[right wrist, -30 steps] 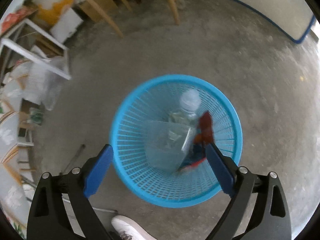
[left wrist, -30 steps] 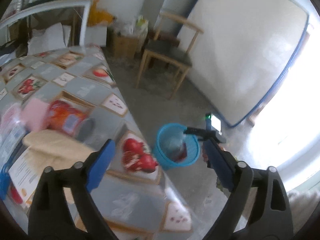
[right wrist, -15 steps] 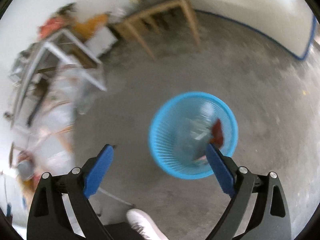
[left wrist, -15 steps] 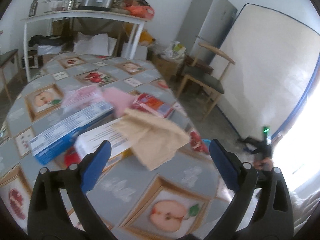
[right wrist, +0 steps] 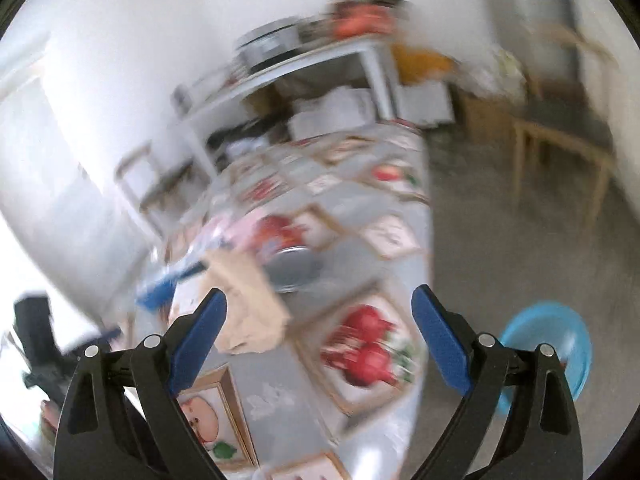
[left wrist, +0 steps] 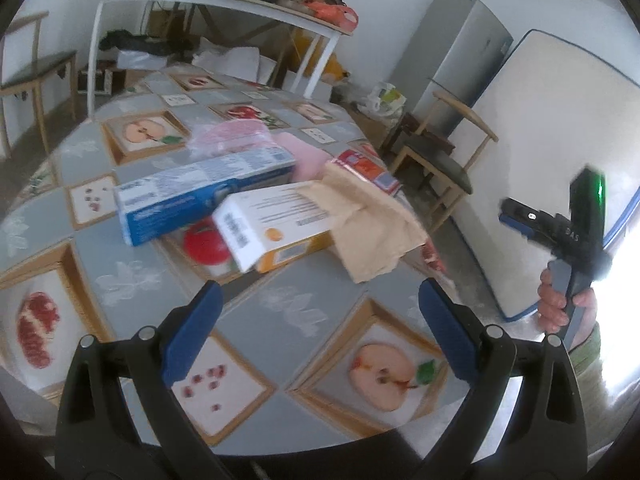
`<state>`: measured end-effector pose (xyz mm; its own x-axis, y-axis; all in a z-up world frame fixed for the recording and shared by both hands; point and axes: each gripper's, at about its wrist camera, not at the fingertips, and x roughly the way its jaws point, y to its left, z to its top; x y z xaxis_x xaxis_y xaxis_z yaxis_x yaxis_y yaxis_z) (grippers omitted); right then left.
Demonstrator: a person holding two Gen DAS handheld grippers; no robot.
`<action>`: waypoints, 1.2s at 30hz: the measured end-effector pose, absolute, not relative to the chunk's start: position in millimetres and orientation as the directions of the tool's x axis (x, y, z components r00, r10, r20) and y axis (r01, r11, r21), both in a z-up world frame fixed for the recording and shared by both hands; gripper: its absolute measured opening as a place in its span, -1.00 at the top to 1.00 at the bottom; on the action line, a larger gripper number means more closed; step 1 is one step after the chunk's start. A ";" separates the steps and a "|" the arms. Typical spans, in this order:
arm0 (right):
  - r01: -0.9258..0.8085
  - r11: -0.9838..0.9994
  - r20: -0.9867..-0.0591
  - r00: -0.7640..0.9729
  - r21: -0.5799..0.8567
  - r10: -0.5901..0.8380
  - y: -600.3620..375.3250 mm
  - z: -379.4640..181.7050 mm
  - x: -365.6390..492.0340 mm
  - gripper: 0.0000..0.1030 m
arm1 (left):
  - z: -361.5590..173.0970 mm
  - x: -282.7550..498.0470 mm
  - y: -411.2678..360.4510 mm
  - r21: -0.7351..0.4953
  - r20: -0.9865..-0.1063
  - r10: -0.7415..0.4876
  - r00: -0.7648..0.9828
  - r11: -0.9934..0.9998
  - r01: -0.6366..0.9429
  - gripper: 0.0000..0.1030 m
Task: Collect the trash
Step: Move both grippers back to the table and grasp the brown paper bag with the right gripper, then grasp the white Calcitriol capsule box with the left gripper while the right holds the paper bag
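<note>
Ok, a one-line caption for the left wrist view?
Open left hand-held gripper faces trash on the table: blue box, white-orange box, brown paper.

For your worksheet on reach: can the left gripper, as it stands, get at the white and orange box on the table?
Probably yes. The left gripper is open, empty and pointed at the white and orange box, with only bare tablecloth between. The brown paper overlaps just its far end.
</note>
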<state>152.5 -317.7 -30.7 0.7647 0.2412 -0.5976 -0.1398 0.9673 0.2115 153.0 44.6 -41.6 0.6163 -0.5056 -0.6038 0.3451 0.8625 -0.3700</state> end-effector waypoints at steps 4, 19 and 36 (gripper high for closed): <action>-0.280 0.959 -0.624 0.757 -0.038 0.196 -241.9 -45.7 173.5 -0.76 | -43.0 147.4 57.9 -0.386 -0.585 -0.522 0.620 0.852 0.354 -0.83; -0.320 0.934 -0.742 0.663 -0.158 0.102 -193.0 -95.8 225.2 -0.56 | -55.2 155.8 79.7 -0.445 -0.576 -0.532 0.621 0.841 0.308 -0.83; -0.254 0.961 -0.767 0.636 -0.109 0.082 -201.4 -105.6 216.7 0.91 | -59.2 161.3 81.8 -0.430 -0.579 -0.527 0.623 0.846 0.316 -0.83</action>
